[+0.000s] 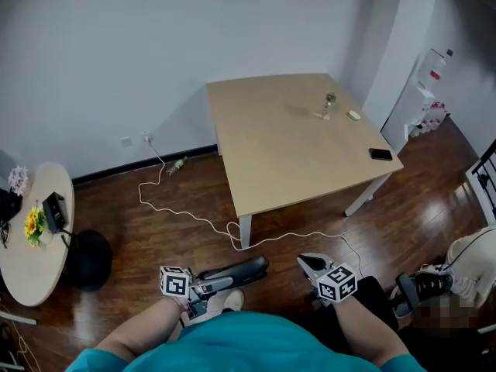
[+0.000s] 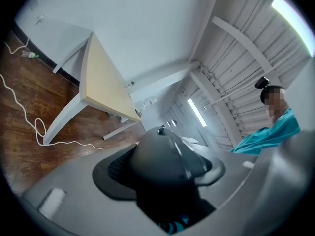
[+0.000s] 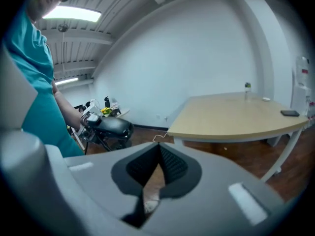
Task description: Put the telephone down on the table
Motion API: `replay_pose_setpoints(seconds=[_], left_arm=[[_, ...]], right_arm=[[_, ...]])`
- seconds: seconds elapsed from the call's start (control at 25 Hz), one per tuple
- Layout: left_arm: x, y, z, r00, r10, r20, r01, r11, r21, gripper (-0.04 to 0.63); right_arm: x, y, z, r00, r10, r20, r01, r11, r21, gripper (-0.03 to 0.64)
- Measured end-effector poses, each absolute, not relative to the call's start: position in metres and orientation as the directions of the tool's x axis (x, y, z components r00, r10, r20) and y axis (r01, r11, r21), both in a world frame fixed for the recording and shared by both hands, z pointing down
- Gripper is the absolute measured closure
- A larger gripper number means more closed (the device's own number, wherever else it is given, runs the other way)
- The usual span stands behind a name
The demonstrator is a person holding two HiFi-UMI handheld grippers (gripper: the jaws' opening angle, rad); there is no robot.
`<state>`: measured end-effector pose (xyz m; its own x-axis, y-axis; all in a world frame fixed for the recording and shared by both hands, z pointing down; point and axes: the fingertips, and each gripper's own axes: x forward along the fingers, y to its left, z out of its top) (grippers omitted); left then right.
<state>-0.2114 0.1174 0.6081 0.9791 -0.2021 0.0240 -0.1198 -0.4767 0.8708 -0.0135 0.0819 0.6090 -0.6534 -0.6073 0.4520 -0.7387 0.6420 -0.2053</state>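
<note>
Telephone [image 2: 162, 161] sits clamped level in left gripper [image 1: 208, 285], likely for carrying to the table [image 1: 294, 146]; right gripper [image 3: 158, 149] closed, empty.

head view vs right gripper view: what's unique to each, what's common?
Head view only: the bottle lying on the floor by the wall, and the right gripper seen from above with its marker cube.

Right gripper view only: the ceiling lights, and that gripper's jaws closed tip to tip with nothing between them.

Both: the wooden table with a mobile phone near its edge, and the telephone clamped in the left gripper.
</note>
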Motion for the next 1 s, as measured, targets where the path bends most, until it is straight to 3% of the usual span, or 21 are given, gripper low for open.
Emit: replay_pose_setpoints(seconds=[0.36,0.6,1.0], left_arm=[[-0.161,-0.001,0.580,0.999,-0.037,0.018,-0.035,-0.518,0.855,0.305],[-0.094,-0.057,0.563,0.999,-0.036,0.005,-0.023,-0.528,0.849,0.305],[0.038,-0.133,0.554,0.988,-0.155,0.027,-0.102,-0.499,0.861,0.305]], right_arm=[[0.038,-0.026,0.589,-0.546,-0.717,0.434,-0.833,0.519,-0.192,0.614],[0.109,-0.080,0.580,-0.531,-0.748,0.398,-0.845,0.500,-0.189,0.614],[0.245,-0.163,0.573,-0.578,-0.709,0.405,-0.807,0.570,-0.155,0.614]])
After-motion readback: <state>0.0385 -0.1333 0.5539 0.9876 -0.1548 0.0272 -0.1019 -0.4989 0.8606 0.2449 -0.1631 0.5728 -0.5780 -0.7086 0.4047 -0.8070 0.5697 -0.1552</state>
